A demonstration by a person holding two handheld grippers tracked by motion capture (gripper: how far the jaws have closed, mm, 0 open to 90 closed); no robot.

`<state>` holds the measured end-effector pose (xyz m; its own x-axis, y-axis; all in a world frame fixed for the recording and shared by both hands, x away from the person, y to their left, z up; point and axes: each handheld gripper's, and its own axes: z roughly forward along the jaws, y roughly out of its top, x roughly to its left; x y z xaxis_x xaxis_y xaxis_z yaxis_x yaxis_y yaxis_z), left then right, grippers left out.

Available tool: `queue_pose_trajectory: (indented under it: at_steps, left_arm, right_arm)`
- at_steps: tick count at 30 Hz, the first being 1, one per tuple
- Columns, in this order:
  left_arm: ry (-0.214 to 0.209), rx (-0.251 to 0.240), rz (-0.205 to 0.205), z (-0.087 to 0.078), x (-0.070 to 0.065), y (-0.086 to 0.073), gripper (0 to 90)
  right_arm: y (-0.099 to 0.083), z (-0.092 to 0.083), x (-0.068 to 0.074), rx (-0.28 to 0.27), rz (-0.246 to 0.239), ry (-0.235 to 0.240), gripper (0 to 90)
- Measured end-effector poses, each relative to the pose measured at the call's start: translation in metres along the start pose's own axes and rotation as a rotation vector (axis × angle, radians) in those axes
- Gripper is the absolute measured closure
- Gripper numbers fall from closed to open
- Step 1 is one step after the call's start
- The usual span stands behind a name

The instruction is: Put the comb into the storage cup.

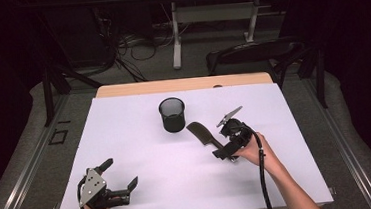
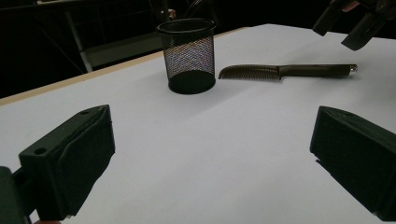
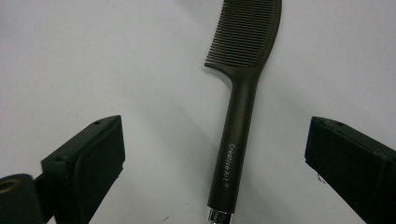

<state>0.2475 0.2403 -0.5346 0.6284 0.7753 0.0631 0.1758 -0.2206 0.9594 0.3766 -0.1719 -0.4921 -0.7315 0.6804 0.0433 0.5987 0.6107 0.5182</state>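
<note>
Lying untouched between open jaws: comb (image 3: 243, 93).

comb (image 3: 243, 107): dark brown plastic, matt and smooth; fine moulded teeth; pale printed lettering on the handle; a shiny metal cap at the handle's end
cup (image 2: 188, 56): black wire mesh, metal by its look; solid dark base; dull sheen
table (image 1: 142, 158): white top, matt and smooth; pale wood edge at the far side
right gripper (image 3: 215, 163): black matt plastic jaws
left gripper (image 2: 212, 158): black matt plastic jaws; grey metal plate on top
</note>
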Motion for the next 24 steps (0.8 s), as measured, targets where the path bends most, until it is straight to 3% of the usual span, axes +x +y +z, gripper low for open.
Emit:
queue_pose_trajectory:
  at_steps: [14, 20, 24]
  left_arm:
    - [-0.020, 0.000, 0.009, 0.004, -0.003, 0.001, 0.1]
    - [-0.026, -0.002, 0.013, 0.006, -0.004, 0.002, 0.1]
    - [-0.028, -0.005, 0.011, 0.007, -0.003, 0.002, 0.1]
  right_arm:
    - [0.009, 0.010, -0.006, 0.079, 0.016, -0.035, 0.0]
    - [0.020, 0.011, -0.008, 0.101, 0.031, -0.045, 0.0]
    - [0.030, 0.012, -0.009, 0.124, 0.014, -0.037, 3.6]
